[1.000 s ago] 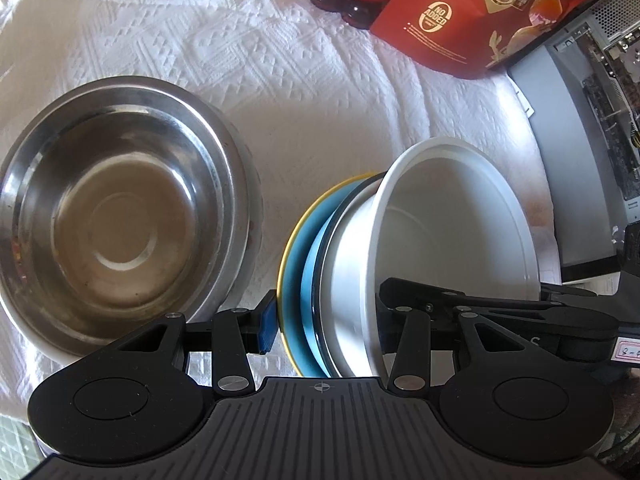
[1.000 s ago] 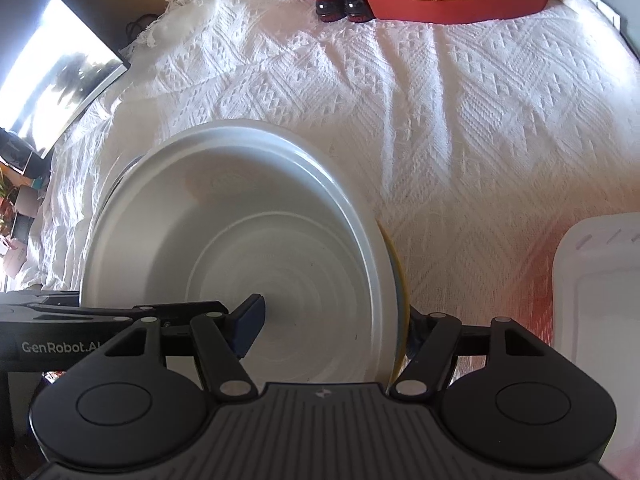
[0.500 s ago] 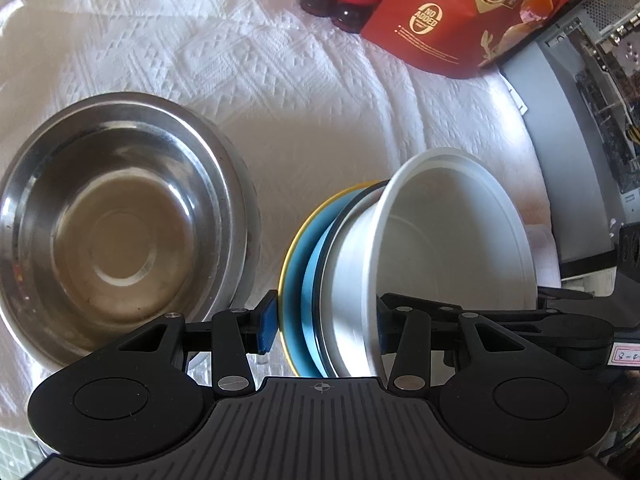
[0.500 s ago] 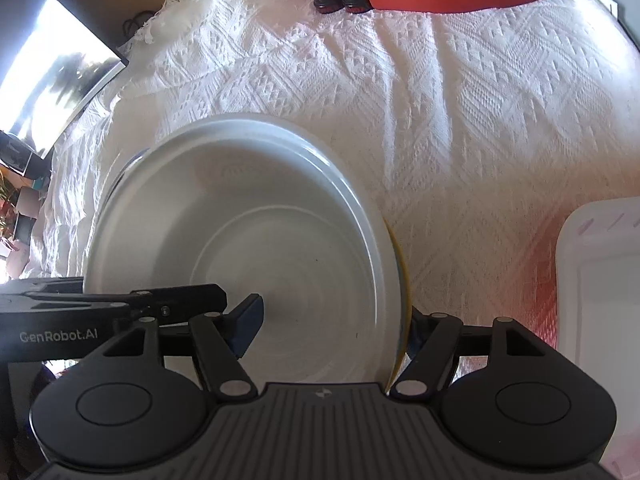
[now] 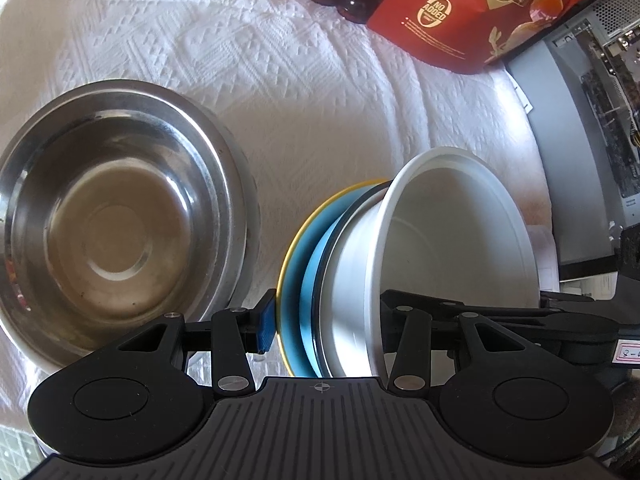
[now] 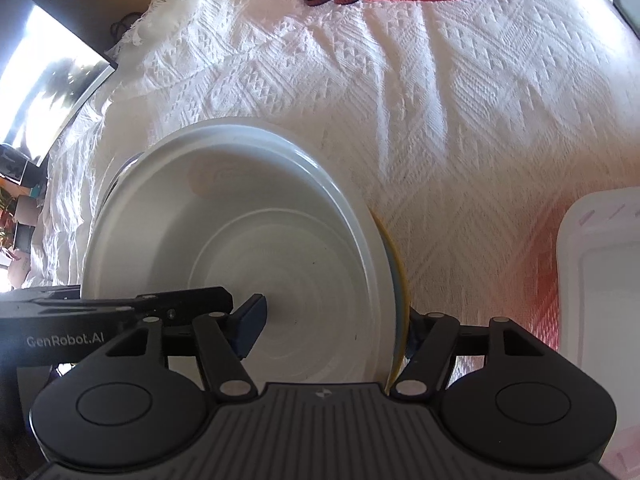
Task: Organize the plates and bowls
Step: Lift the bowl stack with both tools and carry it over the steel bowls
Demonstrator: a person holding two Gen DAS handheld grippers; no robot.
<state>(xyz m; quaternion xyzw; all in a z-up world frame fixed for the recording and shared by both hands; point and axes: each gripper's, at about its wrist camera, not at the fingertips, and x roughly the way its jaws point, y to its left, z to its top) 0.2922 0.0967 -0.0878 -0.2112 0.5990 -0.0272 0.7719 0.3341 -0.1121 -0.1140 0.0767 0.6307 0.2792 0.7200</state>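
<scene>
Hardly anything is shifting since a second ago: both grippers are staying where they were, and the stack is sitting a touch lower and further right in the left wrist view. Starting at the jaws, the left gripper [image 5: 324, 324] is straddling the stack on edge, its blue pad [image 5: 266, 326] lying against the back of the yellow plate [image 5: 289, 264] while the other finger is reaching inside the white bowl [image 5: 452, 240], so it is clamping the whole nested set. The right gripper [image 6: 334, 330] is grasping the same set from the opposite side, one pad sitting inside the bowl and the other hidden behind the yellow rim; its jaws are closing slightly on the stack. Between the yellow plate and the bowl, a blue plate [image 5: 311, 280] and a dark-rimmed dish are riding tilted, nearly upright, over the white cloth [image 5: 320, 112]. Off to the left, the steel bowl [image 5: 116, 216] is resting flat on the cloth, just beside the stack. Further out, a red snack bag [image 5: 460, 12] and a white lid [image 6: 600, 280] are lying well apart. Carrying the gathered stack seems to be the step in hand. Next, both hands likely need to tip it level together and lower it onto the cloth or into the steel bowl, keeping the grip even so nothing slips out.
</scene>
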